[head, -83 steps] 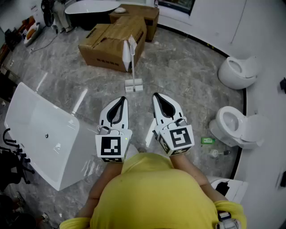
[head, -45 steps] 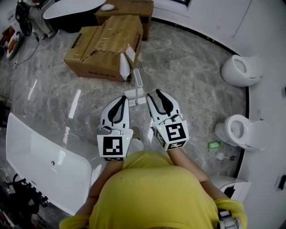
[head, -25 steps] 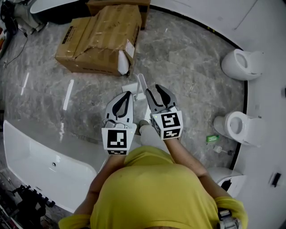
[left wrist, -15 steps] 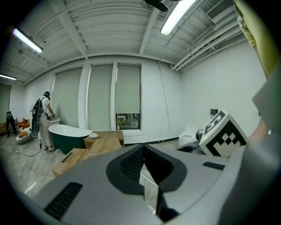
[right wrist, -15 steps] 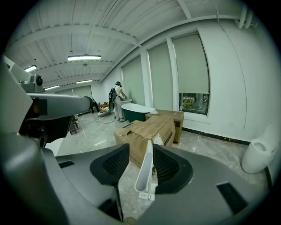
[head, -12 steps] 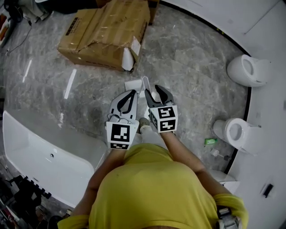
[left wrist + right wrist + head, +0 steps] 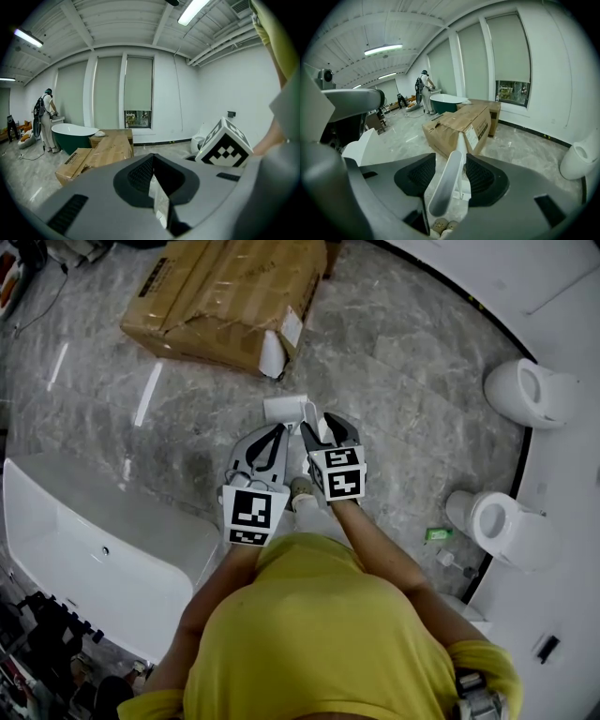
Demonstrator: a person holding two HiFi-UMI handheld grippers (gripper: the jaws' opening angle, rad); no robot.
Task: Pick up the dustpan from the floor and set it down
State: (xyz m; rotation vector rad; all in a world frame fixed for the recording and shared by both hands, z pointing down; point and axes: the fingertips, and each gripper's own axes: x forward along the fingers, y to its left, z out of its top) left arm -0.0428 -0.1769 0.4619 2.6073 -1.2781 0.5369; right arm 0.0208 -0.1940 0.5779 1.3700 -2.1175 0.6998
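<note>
White dustpan handle (image 7: pixel 446 185) between right hand-held gripper (image 7: pixel 317 425) jaws, just opened | angled down

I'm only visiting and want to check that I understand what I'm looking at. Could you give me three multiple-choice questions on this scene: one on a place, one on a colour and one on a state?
1. Where is the dustpan handle?
A) between the right gripper's jaws
B) inside a cardboard box
C) lying in a bathtub

2. What colour is the person's shirt?
A) blue
B) yellow
C) black

3. How do the right gripper's jaws stand?
A) clamped on a box flap
B) shut on nothing
C) apart, clear of the handle

Answers:
1 A: the right gripper view shows the white handle rising between the jaws.
2 B: the head view shows a yellow shirt.
3 C: gaps show on both sides of the handle, and the jaws have just been opening.
</note>
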